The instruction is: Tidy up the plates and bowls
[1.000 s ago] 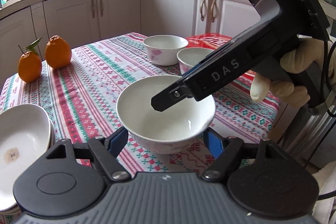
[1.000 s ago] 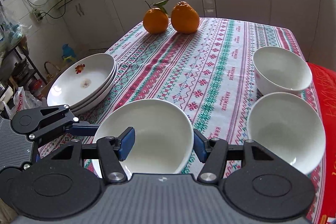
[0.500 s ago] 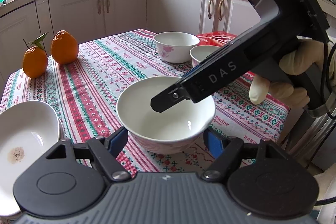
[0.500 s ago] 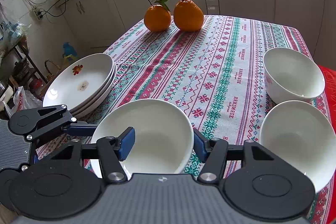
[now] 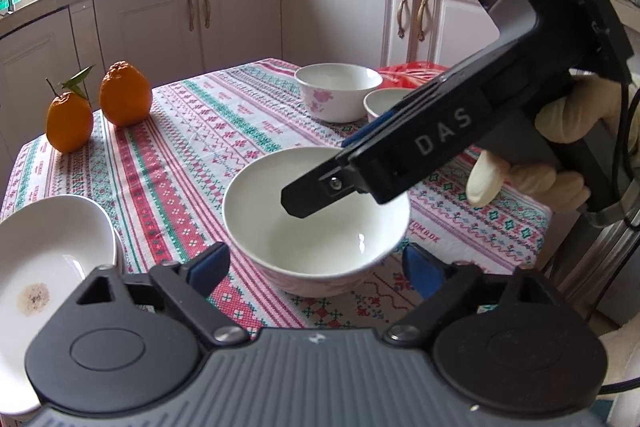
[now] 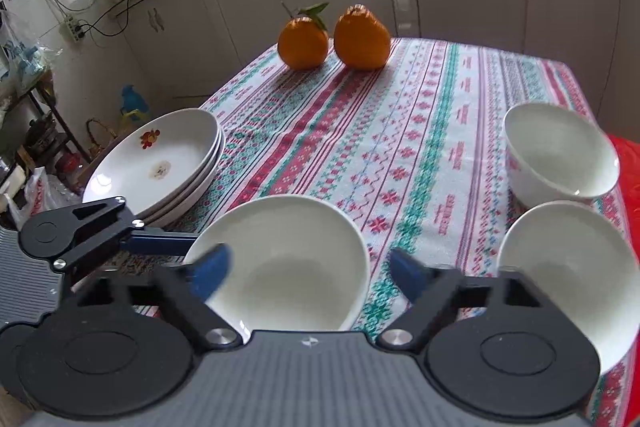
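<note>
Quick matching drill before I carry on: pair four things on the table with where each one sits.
Things:
1. nearest bowl
2. stack of plates
3. two oranges
4. flowered bowl

Places:
A. far end of the cloth
B. left edge of the table
C. between the open claws
D. beside another bowl, by the red sheet

Pairs: 1-C, 2-B, 3-A, 4-D
</note>
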`<state>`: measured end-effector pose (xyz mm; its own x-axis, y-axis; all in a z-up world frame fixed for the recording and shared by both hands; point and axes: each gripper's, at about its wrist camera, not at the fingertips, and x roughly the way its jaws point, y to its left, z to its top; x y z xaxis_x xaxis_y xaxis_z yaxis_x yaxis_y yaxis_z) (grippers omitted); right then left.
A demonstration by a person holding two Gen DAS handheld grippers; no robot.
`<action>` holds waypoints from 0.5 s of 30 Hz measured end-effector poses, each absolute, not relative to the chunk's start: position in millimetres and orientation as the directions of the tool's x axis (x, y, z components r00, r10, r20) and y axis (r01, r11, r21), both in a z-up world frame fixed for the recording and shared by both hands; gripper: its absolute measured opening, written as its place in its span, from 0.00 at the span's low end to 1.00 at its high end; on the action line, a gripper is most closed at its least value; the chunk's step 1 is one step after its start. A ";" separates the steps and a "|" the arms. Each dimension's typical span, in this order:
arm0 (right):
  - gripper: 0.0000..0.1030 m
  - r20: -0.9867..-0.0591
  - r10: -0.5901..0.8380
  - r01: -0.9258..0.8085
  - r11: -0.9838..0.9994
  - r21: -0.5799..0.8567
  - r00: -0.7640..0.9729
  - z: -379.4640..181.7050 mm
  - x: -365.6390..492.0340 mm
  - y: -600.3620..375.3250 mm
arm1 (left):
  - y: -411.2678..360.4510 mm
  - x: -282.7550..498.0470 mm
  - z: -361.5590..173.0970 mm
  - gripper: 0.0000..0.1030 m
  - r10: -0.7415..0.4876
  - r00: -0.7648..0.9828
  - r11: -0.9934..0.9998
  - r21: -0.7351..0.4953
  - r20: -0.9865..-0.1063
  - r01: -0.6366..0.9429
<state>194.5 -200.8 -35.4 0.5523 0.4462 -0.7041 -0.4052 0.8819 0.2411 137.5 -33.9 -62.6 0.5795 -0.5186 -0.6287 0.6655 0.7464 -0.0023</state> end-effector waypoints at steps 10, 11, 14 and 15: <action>1.00 -0.660 0.430 -0.403 0.892 0.204 0.616 -20.1 173.8 -211.3 | -33.7 125.0 -54.4 0.96 -0.519 0.591 0.737 0.028 -0.618 0.675; 1.00 -0.655 0.425 -0.399 0.895 0.200 0.625 -18.7 170.3 -213.4 | -33.8 123.2 -52.7 0.97 -0.518 0.598 0.737 0.035 -0.612 0.675; 1.00 -0.641 0.404 -0.383 0.906 0.180 0.653 -14.3 159.6 -220.3 | -35.6 117.5 -46.9 0.98 -0.519 0.615 0.736 0.056 -0.593 0.675; 1.00 -0.635 0.397 -0.378 0.909 0.174 0.662 -13.0 155.6 -223.1 | -36.7 116.0 -44.8 0.98 -0.519 0.617 0.734 0.061 -0.592 0.676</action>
<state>155.6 -223.1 -13.0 0.6623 0.3971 -0.6354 -0.3783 0.9092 0.1740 116.0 -36.7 -44.8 0.6169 -0.5191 -0.5916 0.6763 0.7341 0.0611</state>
